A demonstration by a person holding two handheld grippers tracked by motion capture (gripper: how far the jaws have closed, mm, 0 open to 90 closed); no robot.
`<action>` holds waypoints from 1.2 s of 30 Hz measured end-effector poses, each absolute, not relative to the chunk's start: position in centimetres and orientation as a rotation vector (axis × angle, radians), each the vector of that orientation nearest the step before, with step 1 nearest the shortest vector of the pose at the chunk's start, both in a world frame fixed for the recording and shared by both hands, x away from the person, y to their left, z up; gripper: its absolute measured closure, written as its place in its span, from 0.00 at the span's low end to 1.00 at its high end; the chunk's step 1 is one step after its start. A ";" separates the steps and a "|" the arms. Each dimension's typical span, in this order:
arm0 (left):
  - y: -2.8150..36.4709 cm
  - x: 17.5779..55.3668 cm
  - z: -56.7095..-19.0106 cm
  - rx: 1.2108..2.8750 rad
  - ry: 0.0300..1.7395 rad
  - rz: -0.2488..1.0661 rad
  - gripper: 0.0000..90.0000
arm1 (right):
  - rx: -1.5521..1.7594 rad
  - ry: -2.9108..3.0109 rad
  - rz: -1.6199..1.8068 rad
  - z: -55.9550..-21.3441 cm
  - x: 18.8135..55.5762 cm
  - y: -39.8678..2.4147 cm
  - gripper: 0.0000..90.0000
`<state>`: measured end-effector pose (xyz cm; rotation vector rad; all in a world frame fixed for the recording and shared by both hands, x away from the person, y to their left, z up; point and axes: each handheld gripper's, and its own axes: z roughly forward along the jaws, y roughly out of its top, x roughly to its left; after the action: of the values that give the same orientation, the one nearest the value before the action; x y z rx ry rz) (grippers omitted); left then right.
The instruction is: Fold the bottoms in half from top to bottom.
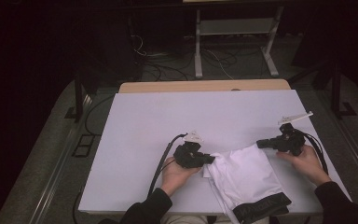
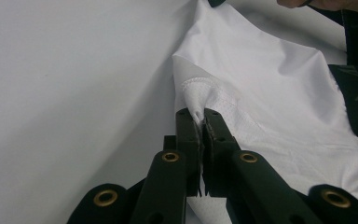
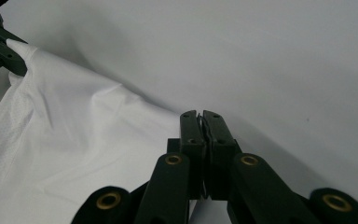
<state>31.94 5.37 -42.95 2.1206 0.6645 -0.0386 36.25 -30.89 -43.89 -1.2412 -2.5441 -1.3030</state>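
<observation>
The white garment (image 1: 247, 179) lies at the near edge of the white table (image 1: 168, 121), between the two hands, its dark waistband (image 1: 263, 207) hanging over the table's front and partly cut off by the frame. The left gripper (image 2: 201, 122) is clamped on a hemmed, mesh-textured corner — cloth shows pinched between its pads. The right gripper (image 3: 200, 116) is clenched on the opposite edge; a thin sliver of fabric sits in the jaws, hard to make out. The lettering on the waistband is blurred and unreadable.
</observation>
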 end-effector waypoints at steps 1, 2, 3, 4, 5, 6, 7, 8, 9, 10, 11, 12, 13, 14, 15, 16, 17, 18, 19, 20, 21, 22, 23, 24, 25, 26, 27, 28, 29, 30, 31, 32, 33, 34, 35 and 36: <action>5.5 31.9 -42.8 2.120 0.667 -0.037 0.95 | -1.237 -2.544 -1.309 -43.7 36.4 -30.7 0.97; 5.7 31.9 -42.7 2.115 0.671 -0.036 0.95 | -1.229 -2.545 -1.318 -43.6 36.5 -30.5 0.97; 5.9 31.9 -42.5 2.117 0.673 -0.034 0.95 | -1.226 -2.543 -1.324 -43.4 36.7 -30.2 0.97; 6.1 31.9 -42.4 2.114 0.675 -0.024 0.95 | -1.224 -2.541 -1.331 -43.3 36.9 -30.0 0.96; 6.4 32.0 -42.2 2.112 0.677 -0.021 0.95 | -1.223 -2.542 -1.333 -43.3 37.0 -29.7 0.96; 6.6 32.1 -42.1 2.106 0.679 -0.021 0.95 | -1.221 -2.544 -1.335 -43.2 37.2 -29.4 0.96; 6.9 32.2 -41.9 2.103 0.688 -0.012 0.95 | -1.222 -2.543 -1.343 -43.1 37.4 -29.1 0.96; 7.2 32.3 -41.7 2.101 0.692 -0.007 0.95 | -1.223 -2.541 -1.345 -43.0 37.6 -28.8 0.96; 7.5 32.4 -41.5 2.094 0.698 -0.005 0.95 | -1.217 -2.539 -1.353 -43.0 37.8 -28.6 0.96; 7.9 32.5 -41.4 2.091 0.701 0.002 0.95 | -1.213 -2.541 -1.364 -42.9 37.9 -28.3 0.96; 8.2 32.6 -41.2 2.088 0.705 0.011 0.95 | -1.210 -2.535 -1.369 -42.9 38.1 -28.1 0.96; 8.5 32.7 -41.1 2.084 0.712 0.015 0.95 | -1.211 -2.527 -1.375 -42.8 38.3 -27.8 0.96; 8.8 32.9 -41.0 2.086 0.717 0.023 0.95 | -1.211 -2.524 -1.377 -42.8 38.5 -27.6 0.96; 9.1 33.0 -40.9 2.091 0.719 0.031 0.95 | -1.209 -2.523 -1.378 -42.8 38.7 -27.4 0.96; 9.3 33.2 -40.8 2.088 0.724 0.034 0.95 | -1.204 -2.522 -1.381 -42.8 38.9 -27.2 0.96; 9.6 33.3 -40.7 2.089 0.727 0.038 0.95 | -1.200 -2.524 -1.386 -42.7 39.1 -26.9 0.96; 9.8 33.5 -40.6 2.090 0.733 0.041 0.95 | -1.196 -2.519 -1.394 -42.7 39.2 -26.7 0.96; 10.0 33.6 -40.6 2.091 0.737 0.044 0.95 | -1.194 -2.514 -1.397 -42.6 39.4 -26.5 0.96; 10.2 33.7 -40.5 2.091 0.739 0.048 0.95 | -1.192 -2.512 -1.398 -42.5 39.6 -26.3 0.96; 10.3 33.9 -40.4 2.094 0.741 0.051 0.95 | -1.189 -2.510 -1.400 -42.5 39.7 -26.1 0.96; 10.5 34.1 -40.3 2.099 0.741 0.054 0.95 | -1.187 -2.510 -1.401 -42.5 39.9 -25.9 0.96; 10.6 34.2 -40.2 2.098 0.742 0.058 0.95 | -1.185 -2.513 -1.401 -42.4 40.0 -25.7 0.96; 10.7 34.4 -40.1 2.102 0.739 0.060 0.95 | -1.183 -2.511 -1.403 -42.4 40.1 -25.5 0.96; 10.9 34.5 -40.0 2.112 0.740 0.068 0.95 | -1.185 -2.509 -1.403 -42.3 40.3 -25.4 0.96; 11.0 34.7 -39.9 2.110 0.743 0.078 0.95 | -1.183 -2.507 -1.408 -42.3 40.4 -25.3 0.96; 11.1 34.9 -39.7 2.110 0.745 0.080 0.95 | -1.181 -2.508 -1.407 -42.3 40.5 -25.2 0.96; 11.3 35.1 -39.6 2.115 0.749 0.080 0.95 | -1.181 -2.508 -1.406 -42.3 40.6 -25.0 0.96; 11.4 35.3 -39.5 2.118 0.753 0.089 0.95 | -1.179 -2.510 -1.406 -42.3 40.7 -24.9 0.96; 11.5 35.6 -39.4 2.119 0.760 0.094 0.95 | -1.181 -2.506 -1.406 -42.3 40.9 -24.8 0.96; 11.7 35.9 -39.3 2.122 0.764 0.099 0.95 | -1.187 -2.502 -1.408 -42.4 41.0 -24.8 0.96; 11.8 36.1 -39.2 2.121 0.769 0.108 0.95 | -1.191 -2.499 -1.412 -42.4 41.1 -24.7 0.96; 12.0 36.4 -39.0 2.118 0.778 0.111 0.95 | -1.193 -2.498 -1.413 -42.4 41.3 -24.6 0.96; 12.1 36.7 -38.9 2.117 0.779 0.114 0.95 | -1.197 -2.500 -1.414 -42.4 41.4 -24.5 0.96; 12.2 37.1 -38.8 2.118 0.778 0.112 0.95 | -1.203 -2.503 -1.417 -42.3 41.5 -24.4 0.96; 12.3 37.5 -38.8 2.118 0.777 0.111 0.95 | -1.212 -2.497 -1.421 -42.3 41.6 -24.3 0.96; 12.3 37.9 -38.7 2.124 0.769 0.118 0.95 | -1.219 -2.497 -1.427 -42.3 41.7 -24.3 0.96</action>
<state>37.85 12.33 -38.68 2.1237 0.7689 0.1182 41.71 -24.25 -42.35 -1.2193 -2.4972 -1.4268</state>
